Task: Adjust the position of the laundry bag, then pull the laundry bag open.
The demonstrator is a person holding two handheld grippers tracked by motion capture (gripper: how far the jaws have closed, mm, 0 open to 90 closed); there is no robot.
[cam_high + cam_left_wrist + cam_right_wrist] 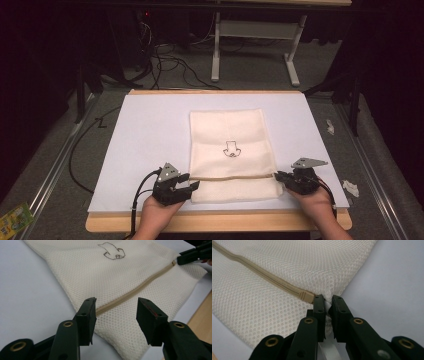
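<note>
A cream mesh laundry bag [232,135] with a small dark drawing [231,148] lies flat on the pale sheet, its tan zipper [232,177] running across near the front edge. At the bag's left edge my left gripper [192,182] stands open. In the left gripper view its jaws [116,308] straddle the zipper's [140,286] near end without pressing on the mesh [100,272]. My right gripper [276,176] sits at the bag's right edge. In the right gripper view it [327,300] is shut on a pinch of mesh just beside the zipper's [262,273] end stop.
The pale sheet [150,135] covers a wooden table whose front edge [215,220] shows between my hands. Beyond the table are floor cables [170,60] and a white desk frame [255,30]. Paper scraps [350,187] lie on the right, a green packet [15,216] at the lower left.
</note>
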